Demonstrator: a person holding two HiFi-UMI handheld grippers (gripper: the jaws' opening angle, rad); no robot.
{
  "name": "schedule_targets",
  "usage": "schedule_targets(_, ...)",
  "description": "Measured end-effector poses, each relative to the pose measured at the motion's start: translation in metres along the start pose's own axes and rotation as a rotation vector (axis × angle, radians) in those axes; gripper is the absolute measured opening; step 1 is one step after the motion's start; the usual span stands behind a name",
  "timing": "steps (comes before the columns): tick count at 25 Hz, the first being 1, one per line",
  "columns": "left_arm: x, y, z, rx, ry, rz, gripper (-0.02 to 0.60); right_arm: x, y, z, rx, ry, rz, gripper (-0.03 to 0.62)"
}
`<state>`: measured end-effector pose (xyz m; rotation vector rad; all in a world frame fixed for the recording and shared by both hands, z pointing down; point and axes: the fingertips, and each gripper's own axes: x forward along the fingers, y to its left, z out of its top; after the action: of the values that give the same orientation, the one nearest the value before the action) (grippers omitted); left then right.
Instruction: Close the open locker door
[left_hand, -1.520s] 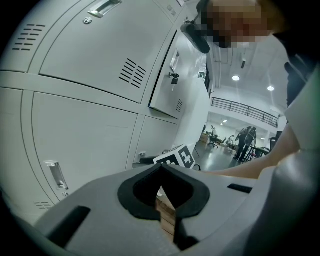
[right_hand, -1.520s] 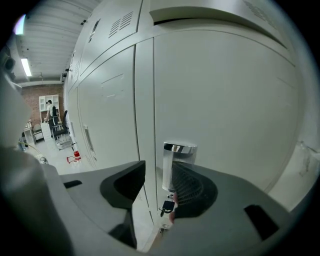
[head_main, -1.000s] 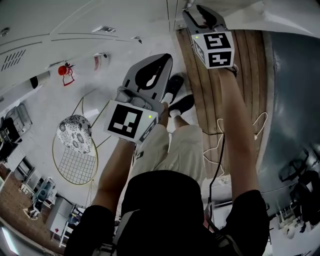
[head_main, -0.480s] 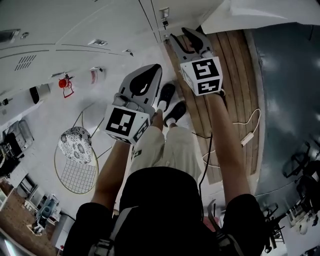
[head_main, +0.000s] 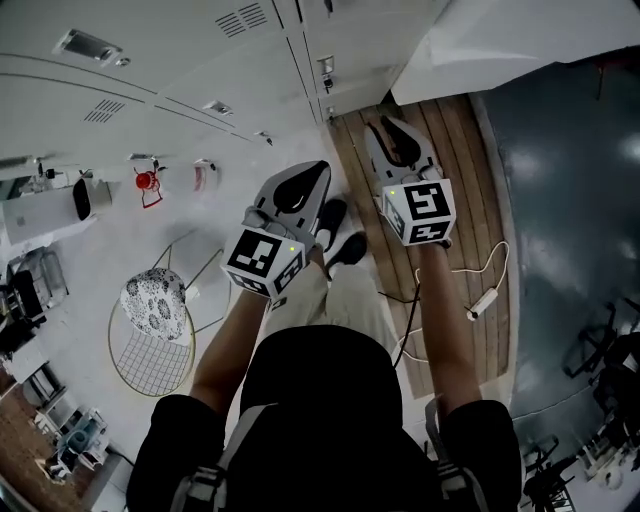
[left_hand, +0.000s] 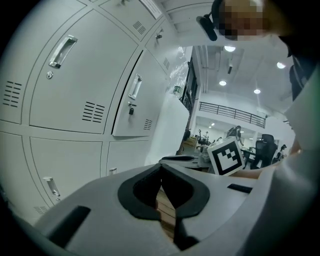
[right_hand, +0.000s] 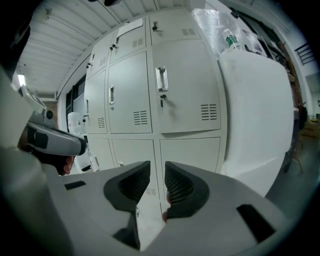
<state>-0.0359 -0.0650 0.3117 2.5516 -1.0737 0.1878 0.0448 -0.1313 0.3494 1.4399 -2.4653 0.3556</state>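
Note:
A bank of pale grey lockers (right_hand: 150, 85) fills the right gripper view, and every door there lies flush. The door straight ahead (right_hand: 187, 85) carries a metal handle (right_hand: 161, 79). My right gripper (right_hand: 157, 167) (head_main: 386, 124) is held short of the lockers over the wooden floor. Its jaws are closing with a narrow gap left and nothing between them. My left gripper (left_hand: 161, 167) (head_main: 318, 170) hangs beside it, shut and empty, and points at the lockers (left_hand: 75, 85) at a slant.
A tall white panel (right_hand: 255, 115) (head_main: 490, 45) stands right of the lockers with a bottle (right_hand: 228, 38) on top. A round wire stool (head_main: 152, 320) with a patterned cushion is at the left. A cable and a power strip (head_main: 482, 300) lie on the wooden floor.
The right gripper has come back from the locker edge towards the person, with its jaws narrower. The left gripper has shifted little. The head view has tilted and shows more of the lockers.

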Motion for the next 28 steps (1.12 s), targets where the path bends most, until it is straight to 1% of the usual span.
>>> schedule_targets(4,-0.017,-0.023,0.010,-0.002,-0.012,-0.007,0.018,-0.042,0.011,0.016,-0.002,-0.021,-0.005,0.084)
schedule_targets(10,-0.039,-0.055,0.015,0.020,-0.017,-0.010,0.018,-0.103,0.022,0.033,0.029,-0.068,-0.038,0.033)
schedule_targets(17,-0.060,-0.085,0.015,0.022,-0.042,-0.007,0.018,-0.154,0.037,0.026,0.048,-0.074,-0.035,0.018)
schedule_targets(24,-0.076,-0.098,0.023,0.033,-0.055,-0.022,0.018,-0.189,0.048,0.030,0.102,-0.107,-0.055,0.006)
schedule_targets(28,-0.083,-0.098,0.031,0.041,-0.067,-0.046,0.017,-0.202,0.048,0.037,0.115,-0.131,-0.091,0.006)
